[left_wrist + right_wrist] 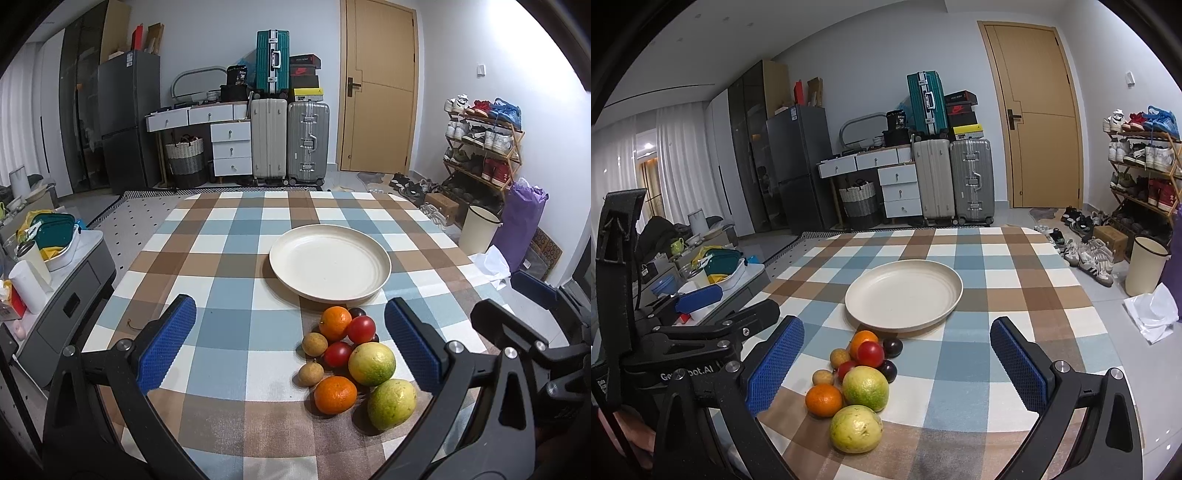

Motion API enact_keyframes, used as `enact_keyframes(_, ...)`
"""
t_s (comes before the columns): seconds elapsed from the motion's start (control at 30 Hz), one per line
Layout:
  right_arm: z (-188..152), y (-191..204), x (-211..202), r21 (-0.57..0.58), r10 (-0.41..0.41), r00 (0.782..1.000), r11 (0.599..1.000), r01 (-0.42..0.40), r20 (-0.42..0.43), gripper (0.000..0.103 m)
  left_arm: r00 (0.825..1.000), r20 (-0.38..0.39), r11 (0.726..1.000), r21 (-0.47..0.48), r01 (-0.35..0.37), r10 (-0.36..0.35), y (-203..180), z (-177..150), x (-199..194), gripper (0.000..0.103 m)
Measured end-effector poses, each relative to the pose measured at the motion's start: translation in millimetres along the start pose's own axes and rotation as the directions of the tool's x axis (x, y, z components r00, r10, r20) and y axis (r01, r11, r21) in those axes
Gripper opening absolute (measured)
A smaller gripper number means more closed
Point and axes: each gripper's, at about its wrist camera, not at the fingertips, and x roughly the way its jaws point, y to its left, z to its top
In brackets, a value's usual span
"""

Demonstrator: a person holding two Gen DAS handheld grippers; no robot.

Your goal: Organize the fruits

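Observation:
An empty cream plate (330, 266) (903, 295) stands mid-table on the checked cloth. In front of it lies a cluster of fruit: two oranges (335, 394) (824, 399), two yellow-green guavas (372, 363) (856, 428), two red tomatoes (361, 329) (870, 353), two brown longans (314, 343) (823, 377) and dark plums (892, 347). My left gripper (291, 343) is open and empty, left of and above the fruit. My right gripper (897, 362) is open and empty, with the fruit toward its left finger.
The table's left edge drops to a grey side cabinet (66, 295) with cups and containers. A cream bin (478, 229) and a shoe rack (484, 147) stand to the right. Suitcases (290, 140) and a door are far behind.

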Motion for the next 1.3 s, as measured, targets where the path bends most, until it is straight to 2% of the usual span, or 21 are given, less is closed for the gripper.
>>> enact_keyframes(0.8,-8,3,5,-0.013,0.002,1.000,1.000,-0.003,-0.021,0.103,1.000,-0.005,1.000,-0.012,0.012,-0.012,-1,-3,0,0.102)
enact_keyframes(1.3,-46,3,29,-0.009,0.038,0.984,0.999,-0.040,-0.176,0.103,1.000,-0.012,1.000,-0.023,0.017,-0.018,-3,-5,1,0.102)
